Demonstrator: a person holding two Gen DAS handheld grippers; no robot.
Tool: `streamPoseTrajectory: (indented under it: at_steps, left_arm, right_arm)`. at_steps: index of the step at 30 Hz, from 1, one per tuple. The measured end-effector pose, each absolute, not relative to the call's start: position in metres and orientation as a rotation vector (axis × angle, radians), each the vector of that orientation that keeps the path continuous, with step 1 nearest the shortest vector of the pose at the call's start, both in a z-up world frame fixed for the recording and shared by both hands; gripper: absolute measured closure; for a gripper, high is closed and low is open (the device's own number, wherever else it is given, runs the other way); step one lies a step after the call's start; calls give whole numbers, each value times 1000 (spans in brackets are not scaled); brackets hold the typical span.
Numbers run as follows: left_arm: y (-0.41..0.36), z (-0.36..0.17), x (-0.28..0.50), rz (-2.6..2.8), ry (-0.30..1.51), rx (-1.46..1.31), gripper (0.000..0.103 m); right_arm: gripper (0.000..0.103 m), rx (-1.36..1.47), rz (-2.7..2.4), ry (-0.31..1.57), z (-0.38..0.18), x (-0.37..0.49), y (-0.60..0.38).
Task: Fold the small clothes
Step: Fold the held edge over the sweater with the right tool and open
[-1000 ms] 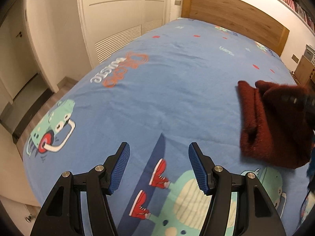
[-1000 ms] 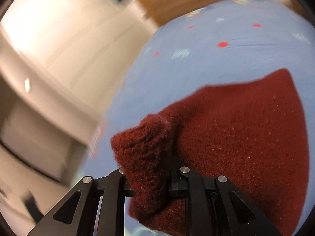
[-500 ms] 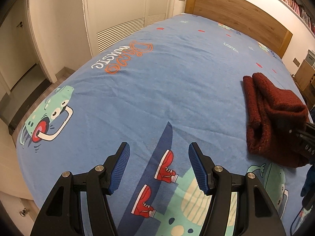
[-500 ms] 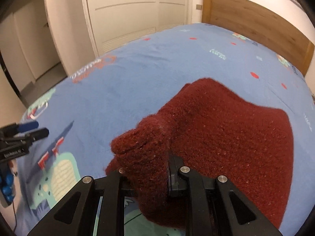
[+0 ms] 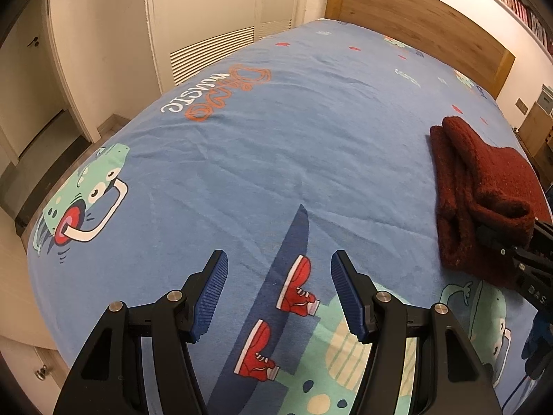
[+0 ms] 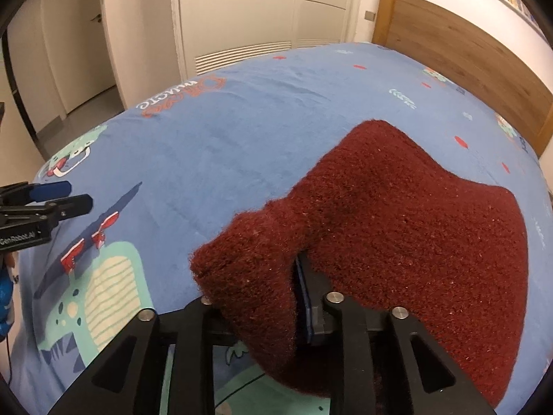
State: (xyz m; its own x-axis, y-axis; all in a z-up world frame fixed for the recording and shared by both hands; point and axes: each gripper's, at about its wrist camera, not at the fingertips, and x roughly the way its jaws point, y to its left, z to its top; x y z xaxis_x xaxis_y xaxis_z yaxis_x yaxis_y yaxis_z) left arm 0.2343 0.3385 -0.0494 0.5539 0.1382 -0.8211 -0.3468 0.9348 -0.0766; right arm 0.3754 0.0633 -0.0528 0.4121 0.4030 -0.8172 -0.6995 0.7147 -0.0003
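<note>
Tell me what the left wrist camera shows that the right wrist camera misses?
Only the left wrist view shows the open left gripper head-on, nothing between its blue pads, and the layered folded edge of the dark red knitted garment. Only the right wrist view shows the right gripper shut on a bunched corner of that garment, plus a doorway at left. Both share the blue cartoon bedsheet, the wooden headboard and the white wardrobe doors.
</note>
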Motion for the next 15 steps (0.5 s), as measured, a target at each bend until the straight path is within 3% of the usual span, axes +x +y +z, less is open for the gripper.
streamPoseTrajectory:
  at_steps: [3,15]
  left_arm:
    - [337,-50,237,285,942,-243,46]
    - [337,-61,241,285,966,-232,46]
  right_arm:
    - [57,-313,757,912,-49,374,61]
    - [50,-316,753,950,-60,370,83]
